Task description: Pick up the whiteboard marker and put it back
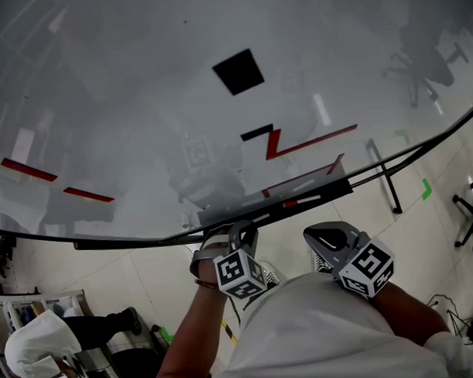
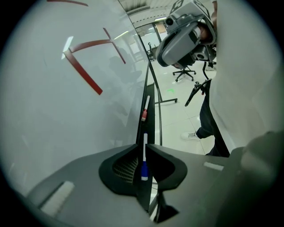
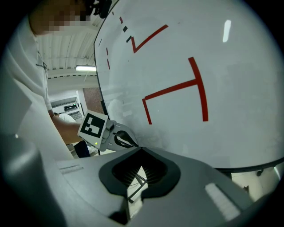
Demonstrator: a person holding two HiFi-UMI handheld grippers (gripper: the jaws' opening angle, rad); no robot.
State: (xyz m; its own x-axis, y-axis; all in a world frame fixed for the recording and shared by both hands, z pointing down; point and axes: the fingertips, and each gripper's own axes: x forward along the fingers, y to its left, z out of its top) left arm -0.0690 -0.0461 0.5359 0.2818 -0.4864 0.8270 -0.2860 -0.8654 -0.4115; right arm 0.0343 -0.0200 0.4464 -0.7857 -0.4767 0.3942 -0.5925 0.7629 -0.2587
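In the left gripper view a white whiteboard marker with a blue cap (image 2: 144,159) sits upright in the narrow gap of my left gripper (image 2: 143,146), whose jaws are shut on it, right over the black tray (image 2: 151,104). A red-capped marker (image 2: 144,113) lies further along that tray, and it also shows in the head view (image 1: 290,203). In the head view my left gripper (image 1: 242,237) is at the tray under the whiteboard (image 1: 141,110). My right gripper (image 3: 141,150) is shut and empty, held a little back from the tray (image 1: 331,237).
The board carries red lines (image 1: 308,143) and a black square (image 1: 238,71). The stand's leg (image 1: 385,179) reaches out over the tiled floor. An office chair (image 1: 471,215) is at the right, and a person in white (image 1: 36,342) crouches at the lower left.
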